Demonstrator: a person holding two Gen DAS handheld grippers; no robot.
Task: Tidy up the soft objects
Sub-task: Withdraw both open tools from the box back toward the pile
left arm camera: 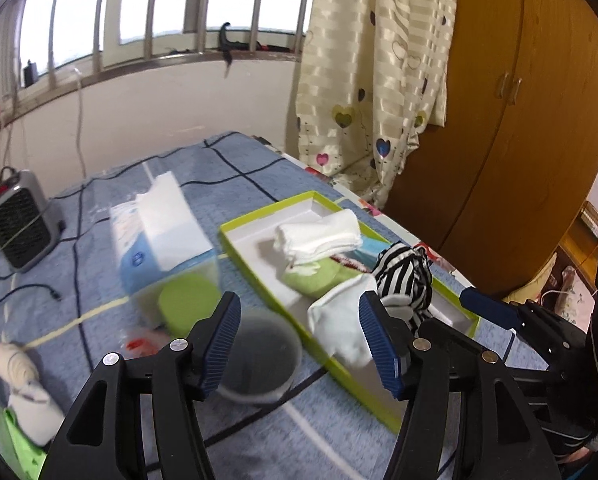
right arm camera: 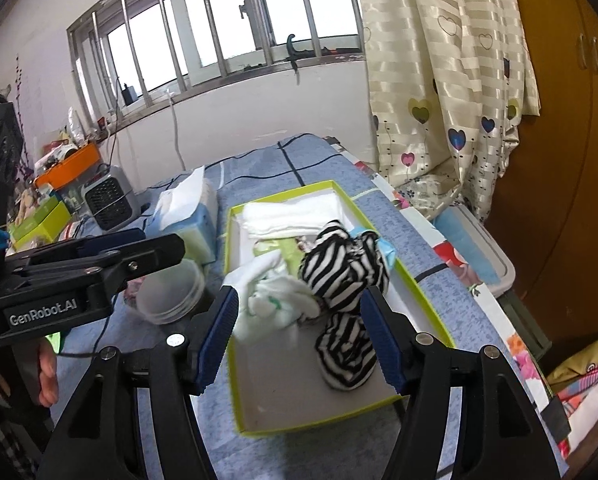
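Note:
A lime-rimmed white tray (right arm camera: 339, 416) (left arm camera: 259, 220) sits on the blue checked bed cover. In it lie a folded white cloth (right arm camera: 291, 212) (left arm camera: 319, 236), a green cloth (left arm camera: 319, 276), a white sock (right arm camera: 267, 296) (left arm camera: 339, 320) draped over the rim, and a black-and-white striped cloth (right arm camera: 343, 272) (left arm camera: 407, 276). My right gripper (right arm camera: 299, 340) is open and empty, hovering above the tray's near end. My left gripper (left arm camera: 299, 340) is open and empty, above a clear plastic cup (left arm camera: 259, 360). Another rolled sock (left arm camera: 23, 384) lies at the far left.
A tissue pack (left arm camera: 159, 228) (right arm camera: 191, 208), a green round lid (left arm camera: 187, 304) and a small grey heater (left arm camera: 19, 220) (right arm camera: 107, 196) stand left of the tray. Cables cross the cover. A curtain and wooden wardrobe (left arm camera: 519, 120) are at right. The left gripper's body (right arm camera: 79, 276) shows in the right wrist view.

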